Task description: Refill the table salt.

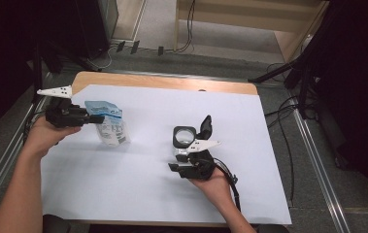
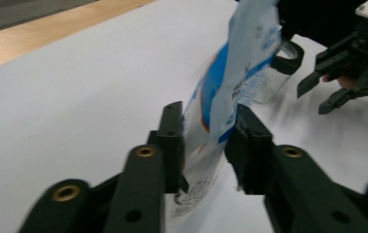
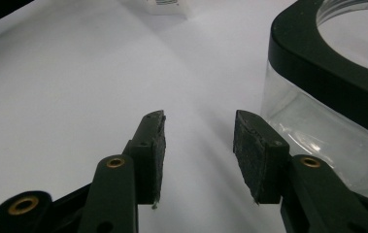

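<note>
Your right hand (image 1: 215,187) sits closest, low on the white surface (image 1: 138,179), and it holds the right gripper (image 1: 189,168). Its jaws stand apart with nothing between them. In the right gripper view the two black pads (image 3: 155,145) point across bare white sheet, and the jar (image 3: 337,97) stands just beside the right-hand pad. You cannot tell from that view if the pad touches the glass.

That jar (image 1: 184,137) is clear glass with a thick black rim. Its black lid (image 1: 205,127) is tipped up and back, so the mouth is wide open. You can see through the glass, but you cannot tell if anything is inside.

Your left hand (image 1: 50,133) is at the far left side of the surface with the left gripper (image 1: 94,119). Its jaws are around a blue and white pouch (image 1: 108,124), low down on it. In the left gripper view the pouch (image 2: 230,92) stands up tall between the two pads, and both seem to touch its sides. It is a bit blurry there. The pouch is well apart from the jar, with empty white sheet between them.
</note>
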### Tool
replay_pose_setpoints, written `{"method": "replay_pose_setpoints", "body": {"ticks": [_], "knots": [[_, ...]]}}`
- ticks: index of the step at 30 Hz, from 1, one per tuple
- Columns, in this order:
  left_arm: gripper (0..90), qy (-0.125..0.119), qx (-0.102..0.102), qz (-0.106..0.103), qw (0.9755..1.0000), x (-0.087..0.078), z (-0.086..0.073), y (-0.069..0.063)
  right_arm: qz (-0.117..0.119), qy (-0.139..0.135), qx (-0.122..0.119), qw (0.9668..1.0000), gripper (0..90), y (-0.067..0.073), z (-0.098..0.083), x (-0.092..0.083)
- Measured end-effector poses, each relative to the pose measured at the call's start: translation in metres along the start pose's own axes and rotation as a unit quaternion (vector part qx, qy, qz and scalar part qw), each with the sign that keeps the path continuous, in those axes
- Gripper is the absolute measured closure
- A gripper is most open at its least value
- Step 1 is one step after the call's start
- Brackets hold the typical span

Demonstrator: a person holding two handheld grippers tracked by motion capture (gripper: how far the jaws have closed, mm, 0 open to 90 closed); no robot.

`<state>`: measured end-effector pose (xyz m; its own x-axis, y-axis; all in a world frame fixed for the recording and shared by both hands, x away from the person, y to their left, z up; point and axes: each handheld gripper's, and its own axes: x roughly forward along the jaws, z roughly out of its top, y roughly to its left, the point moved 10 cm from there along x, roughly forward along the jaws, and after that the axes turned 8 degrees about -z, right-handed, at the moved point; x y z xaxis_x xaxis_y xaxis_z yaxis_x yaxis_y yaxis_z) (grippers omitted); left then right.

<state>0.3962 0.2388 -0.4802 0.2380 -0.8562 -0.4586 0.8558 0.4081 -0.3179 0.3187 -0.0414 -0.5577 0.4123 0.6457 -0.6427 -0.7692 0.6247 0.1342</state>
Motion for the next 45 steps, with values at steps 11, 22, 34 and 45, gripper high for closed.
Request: {"method": "replay_pose_setpoints", "body": {"ticks": [11,22,34,45], "knots": [[90.0,0.0,0.007,-0.011,0.9999,0.012,0.012,-0.015,-0.004,-0.011,0.002,0.9999,55.8,0.001,0.001,-0.001],[90.0,0.02,0.012,-0.003,0.9997,0.019,0.045,-0.046,0.002,-0.03,-0.007,0.9995,55.0,0.009,0.012,-0.002],[90.0,0.02,0.028,-0.026,0.9991,0.02,0.095,-0.088,-0.008,-0.059,-0.03,0.9978,50.5,0.033,0.054,0.016],[90.0,0.032,0.029,-0.043,0.9981,0.027,0.113,-0.105,-0.034,-0.076,0.003,0.9965,40.0,0.04,0.076,0.048]]}}
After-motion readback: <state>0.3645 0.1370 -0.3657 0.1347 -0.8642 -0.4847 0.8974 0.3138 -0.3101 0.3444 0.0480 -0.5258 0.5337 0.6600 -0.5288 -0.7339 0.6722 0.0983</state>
